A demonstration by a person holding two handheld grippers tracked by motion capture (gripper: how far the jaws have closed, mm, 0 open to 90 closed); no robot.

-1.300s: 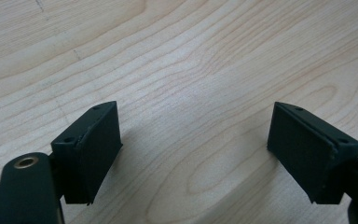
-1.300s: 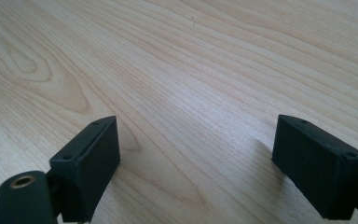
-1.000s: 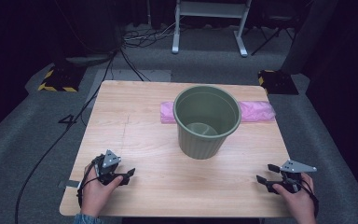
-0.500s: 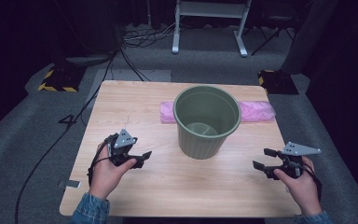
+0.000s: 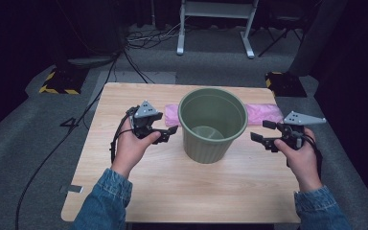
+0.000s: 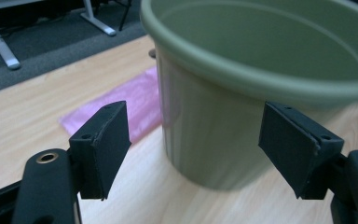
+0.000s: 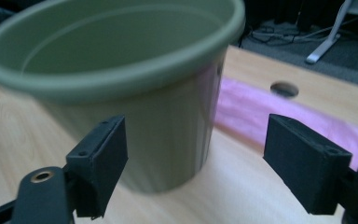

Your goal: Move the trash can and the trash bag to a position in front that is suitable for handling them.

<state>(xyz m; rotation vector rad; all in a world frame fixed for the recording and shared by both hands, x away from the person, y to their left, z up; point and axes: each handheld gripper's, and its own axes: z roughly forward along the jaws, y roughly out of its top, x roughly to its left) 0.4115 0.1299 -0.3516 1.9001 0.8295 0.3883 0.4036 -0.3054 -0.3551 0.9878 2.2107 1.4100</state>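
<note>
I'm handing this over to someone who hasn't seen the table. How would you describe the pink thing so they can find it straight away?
Start at the wooden table and find the green bucket standing upright near its middle. The pink plastic sheet lies flat just behind it along the far edge, sticking out on both sides of the bucket. It is the one pink, flat, soft-looking item there; everything else is green, black or bare wood.

One green bucket, one pink bag, two hand-held grippers, one table
</note>
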